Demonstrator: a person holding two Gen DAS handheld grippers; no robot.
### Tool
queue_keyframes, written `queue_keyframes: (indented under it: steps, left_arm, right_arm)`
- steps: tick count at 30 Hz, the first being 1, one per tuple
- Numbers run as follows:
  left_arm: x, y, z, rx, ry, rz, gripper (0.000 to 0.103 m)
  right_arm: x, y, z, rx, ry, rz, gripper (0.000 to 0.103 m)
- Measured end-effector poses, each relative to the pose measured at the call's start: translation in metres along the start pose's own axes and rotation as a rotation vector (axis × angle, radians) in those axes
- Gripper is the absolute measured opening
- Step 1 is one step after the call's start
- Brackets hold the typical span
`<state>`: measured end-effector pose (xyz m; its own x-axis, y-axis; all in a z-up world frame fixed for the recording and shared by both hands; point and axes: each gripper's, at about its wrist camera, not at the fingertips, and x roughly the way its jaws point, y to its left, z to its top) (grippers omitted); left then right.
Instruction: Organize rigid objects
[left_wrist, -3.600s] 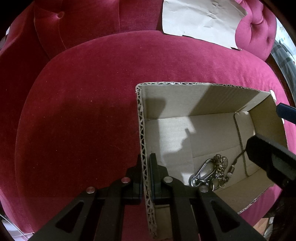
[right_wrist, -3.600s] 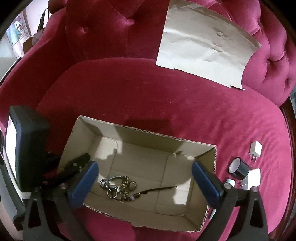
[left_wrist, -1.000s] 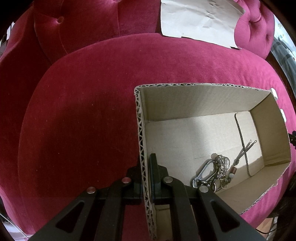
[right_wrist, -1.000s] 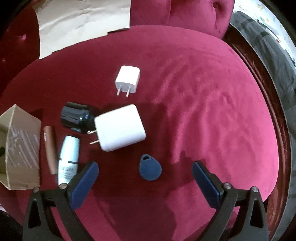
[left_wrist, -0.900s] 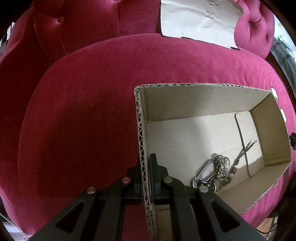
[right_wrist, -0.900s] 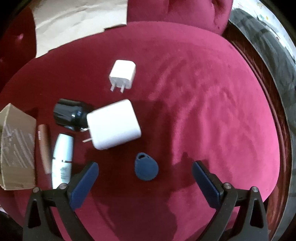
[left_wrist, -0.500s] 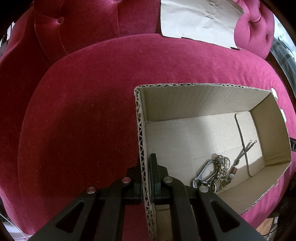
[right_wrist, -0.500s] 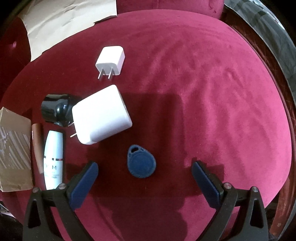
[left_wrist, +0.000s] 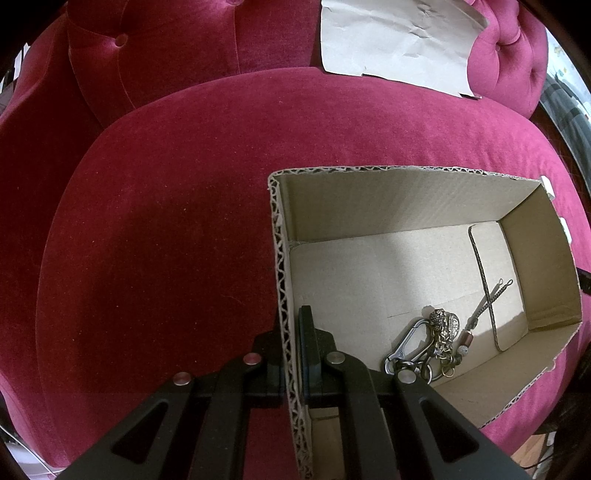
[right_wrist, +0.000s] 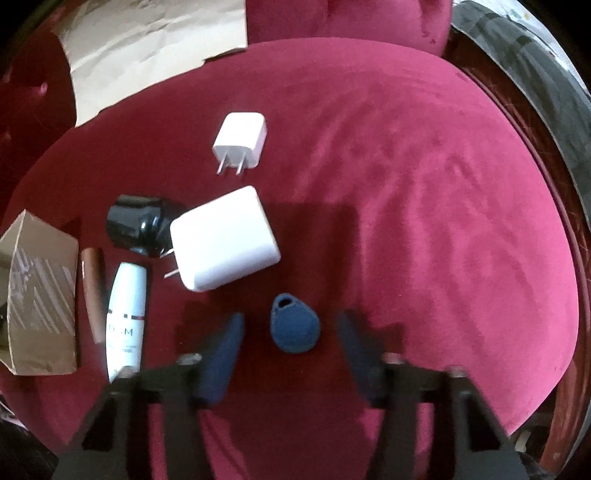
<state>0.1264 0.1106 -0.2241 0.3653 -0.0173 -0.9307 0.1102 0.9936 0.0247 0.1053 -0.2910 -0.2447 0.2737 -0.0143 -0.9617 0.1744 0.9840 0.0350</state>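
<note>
The left gripper (left_wrist: 291, 347) is pressed together on the near wall of the box (left_wrist: 388, 192), one finger outside and one inside, at the lower centre of the left view. The box sits on the red sofa (left_wrist: 166, 221) and fills the right half of that frame; a keychain (left_wrist: 428, 343) with a carabiner lies on its floor near the lower right, with a thin cord (left_wrist: 480, 266) running up from it. A sheet of paper (left_wrist: 391, 40) leans against the sofa back at the top. In the right view the right gripper (right_wrist: 291, 328) is spread, its blue fingers (right_wrist: 225, 354) on either side of a blue fob (right_wrist: 293, 328) at lower centre, not touching it. Just above and left of the fob lies a big charger (right_wrist: 223, 238), touching a black jar (right_wrist: 135, 223) to its left; a small charger (right_wrist: 242, 140) lies above them. At the left edge a white tube (right_wrist: 125, 317) and a brown stick (right_wrist: 94, 291) lie side by side beside the corner of the box.
</note>
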Motion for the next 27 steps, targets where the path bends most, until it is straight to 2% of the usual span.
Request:
queue_keyframes:
  steps: [1, 12, 27]
  left_arm:
    - [0.000, 0.000, 0.000, 0.000, 0.000, 0.000, 0.005]
    - [0.000, 0.001, 0.000, 0.001, 0.000, 0.000, 0.005]
    - [0.000, 0.001, 0.000, -0.001, -0.001, -0.003, 0.005]
  right_arm:
    - [-0.002, -0.002, 0.000, 0.007, -0.008, -0.009, 0.027]
    - [-0.008, 0.000, 0.003, 0.001, -0.006, -0.025, 0.027]
    - [-0.041, 0.007, 0.007, -0.006, -0.042, -0.043, 0.027]
